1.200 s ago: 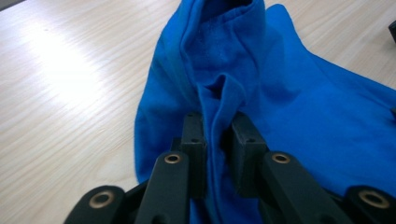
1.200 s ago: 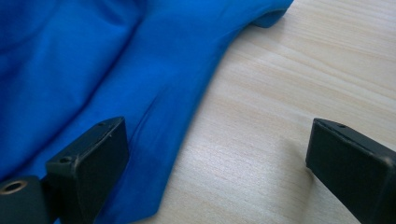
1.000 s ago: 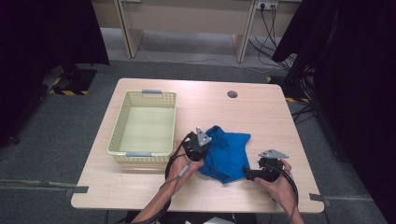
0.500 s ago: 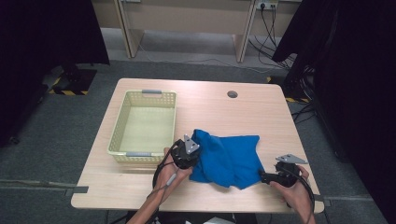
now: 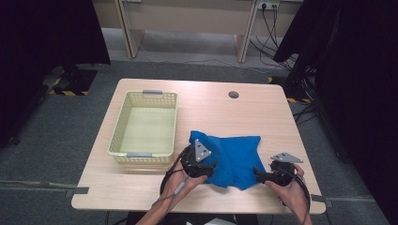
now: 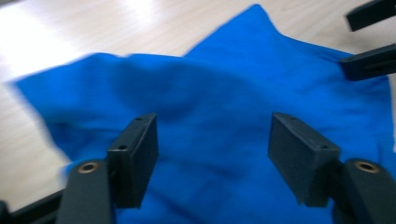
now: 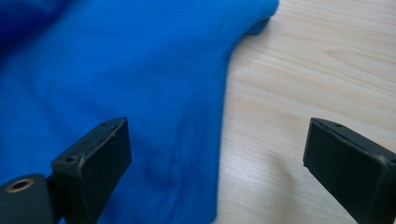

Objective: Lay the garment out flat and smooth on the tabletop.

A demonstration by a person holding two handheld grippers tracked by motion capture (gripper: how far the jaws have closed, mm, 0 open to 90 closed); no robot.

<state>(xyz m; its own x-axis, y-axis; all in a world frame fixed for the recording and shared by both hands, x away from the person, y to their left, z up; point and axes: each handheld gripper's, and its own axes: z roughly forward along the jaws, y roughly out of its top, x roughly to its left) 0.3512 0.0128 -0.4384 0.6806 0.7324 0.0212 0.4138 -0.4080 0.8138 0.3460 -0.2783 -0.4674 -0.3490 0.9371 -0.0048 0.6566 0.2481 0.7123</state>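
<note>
While the wooden surface (image 5: 263,112) takes up most of the high view, we find the blue cloth (image 5: 232,157) spread flat on its near half, toward five o'clock from the surface's middle. At nine o'clock from the cloth, well apart from its main spread, stands the pale yellow basket (image 5: 123,126), its long side running toward twelve o'clock.

Next in size come our two tools. The left claw (image 5: 210,169) sits at the cloth's seven o'clock corner, over the fabric. In the left gripper view we see the left claw (image 6: 212,156) released: its jaws have just been opening, both pads stand apart with the cloth (image 6: 219,102) lying below and between them, and neither pad presses on it. The fabric stretches away toward twelve o'clock in that view, with a peaked corner at the far end.

The right claw (image 5: 258,174) sits at the cloth's four o'clock edge, pointing toward nine o'clock into the fabric. In the right gripper view the right claw (image 7: 217,163) is likewise released, jaws wide; the cloth's (image 7: 116,84) edge runs between them, so the nine o'clock pad hangs over fabric and the three o'clock pad over bare surface (image 7: 317,70).
</note>
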